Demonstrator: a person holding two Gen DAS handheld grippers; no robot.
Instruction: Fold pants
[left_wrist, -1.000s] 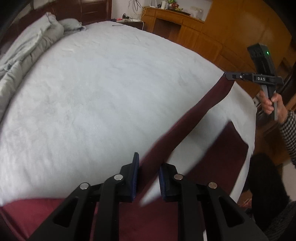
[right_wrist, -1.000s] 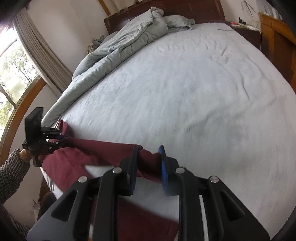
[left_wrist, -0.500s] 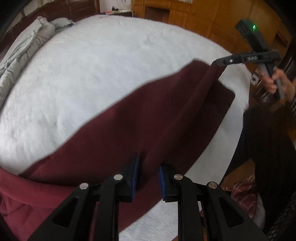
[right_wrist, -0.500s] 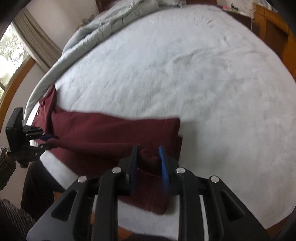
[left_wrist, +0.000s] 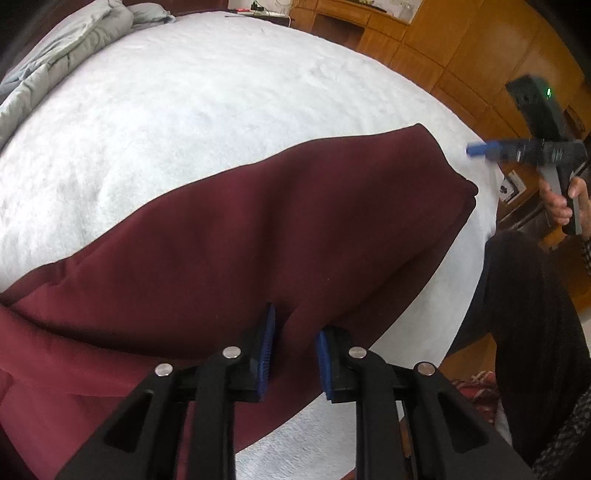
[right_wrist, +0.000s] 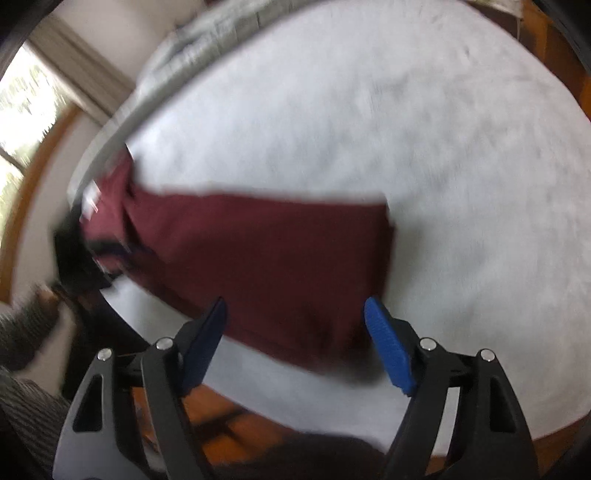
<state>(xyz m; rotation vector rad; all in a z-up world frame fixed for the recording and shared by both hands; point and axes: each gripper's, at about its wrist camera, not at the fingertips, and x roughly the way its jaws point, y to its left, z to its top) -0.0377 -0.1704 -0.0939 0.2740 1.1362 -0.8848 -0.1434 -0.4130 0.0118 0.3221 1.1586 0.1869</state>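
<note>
- Two sets of jaws, two different states: the left gripper (left_wrist: 293, 345) is clenched on a pinch of the maroon pants (left_wrist: 258, 236), a ridge of cloth rising between its blue pads.
- Its partner, the right gripper (right_wrist: 295, 332), has just been opening; its jaws now stand wide apart with nothing pressed between them, where half a second ago they nipped the pants' edge.
- That edge has dropped: the pants, held up in a taut band a second ago, now lie doubled over on the bed (left_wrist: 221, 110), near its close edge.
- As I judge it, one fold is laid down, and the left side's release comes next.
- Seen from the left wrist, the right gripper (left_wrist: 476, 150) hovers just beyond the pants' far end, clear of the cloth, with the person's hand (left_wrist: 565, 199) on its handle.
- Beyond the pants the bed lies bare; a crumpled grey duvet (left_wrist: 70, 40) sits well apart at the headboard end.
- Wooden cabinets (left_wrist: 461, 55) stand past the bed's far side.
- Nothing lies on the pants to block another fold; the right wrist view is blurred.
</note>
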